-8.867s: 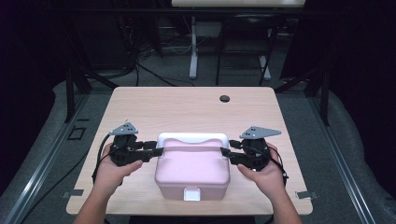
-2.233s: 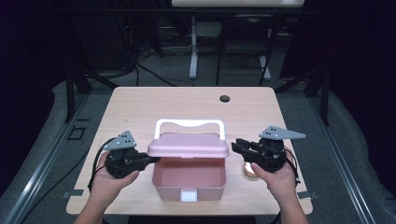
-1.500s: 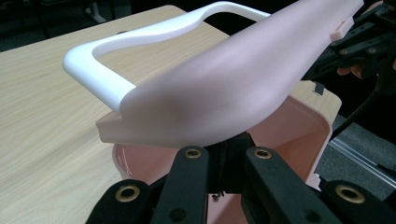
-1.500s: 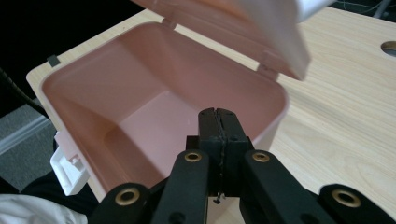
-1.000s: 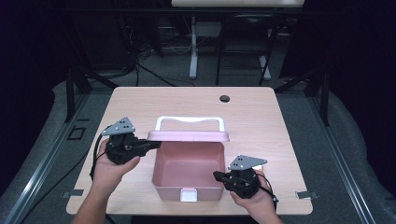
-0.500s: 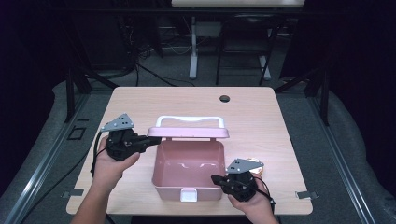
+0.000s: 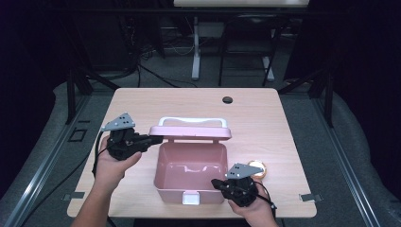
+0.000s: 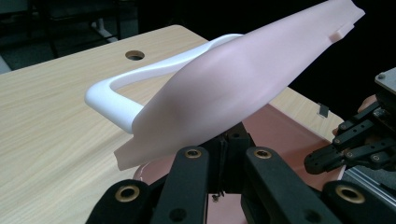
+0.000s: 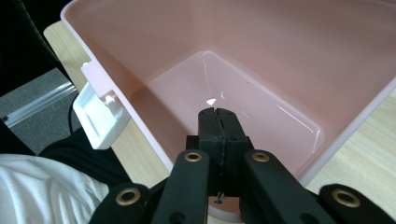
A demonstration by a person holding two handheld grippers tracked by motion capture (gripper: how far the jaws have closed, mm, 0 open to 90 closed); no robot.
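A pink box stands open at the table's front middle, and its inside is bare. The pink lid with a white handle is tipped up at the back. My left gripper is shut, its jaws tucked under the lid's left edge, so the lid lies on them. My right gripper is shut with nothing in it, at the box's front right corner. Its jaws point over the rim into the box. A white latch hangs on the front wall.
A small round gold thing lies on the table just right of the box, behind my right hand. A dark cable hole sits near the far edge of the wooden table. Dark floor and stands lie beyond.
The closed box now stands open. In the last second my right gripper has edged slightly toward the table's front; the left one still props the lid.
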